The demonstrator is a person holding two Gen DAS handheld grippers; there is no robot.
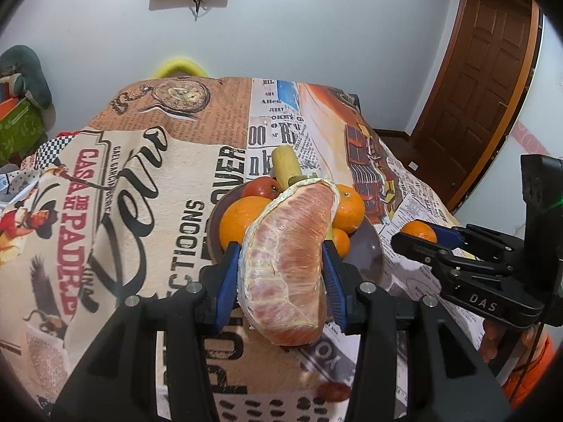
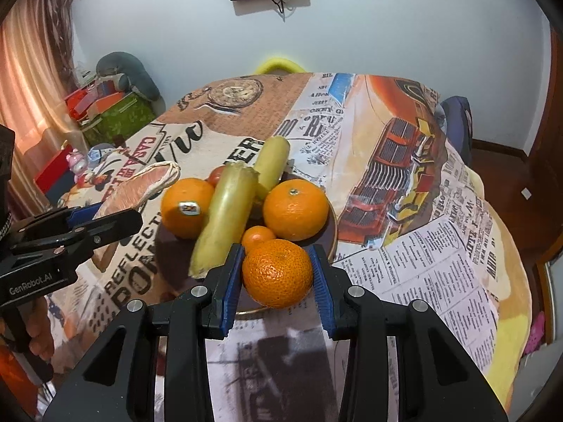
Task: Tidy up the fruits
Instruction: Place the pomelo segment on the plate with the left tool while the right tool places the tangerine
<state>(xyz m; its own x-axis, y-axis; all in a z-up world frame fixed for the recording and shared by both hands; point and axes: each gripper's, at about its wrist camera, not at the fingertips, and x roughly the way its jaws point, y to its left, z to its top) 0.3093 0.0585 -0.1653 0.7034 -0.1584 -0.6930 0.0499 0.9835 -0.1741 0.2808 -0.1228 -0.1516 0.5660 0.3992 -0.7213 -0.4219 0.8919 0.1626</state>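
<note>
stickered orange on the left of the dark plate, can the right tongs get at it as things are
Probably not yet. The right tongs are shut on a round orange tangerine, so they have no free grip. The stickered orange also sits past the long yellow-green banana leaning against it on the dark plate.

pomelo wedge (image 1: 286,263) was pink, mandarin (image 2: 277,273) bright orange, tablecloth (image 2: 440,263) was newspaper print with a red car

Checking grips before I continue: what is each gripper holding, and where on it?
Left gripper clamps the peeled pomelo segment across its flat sides, near the middle. Right gripper pinches a mandarin across its widest part.
</note>
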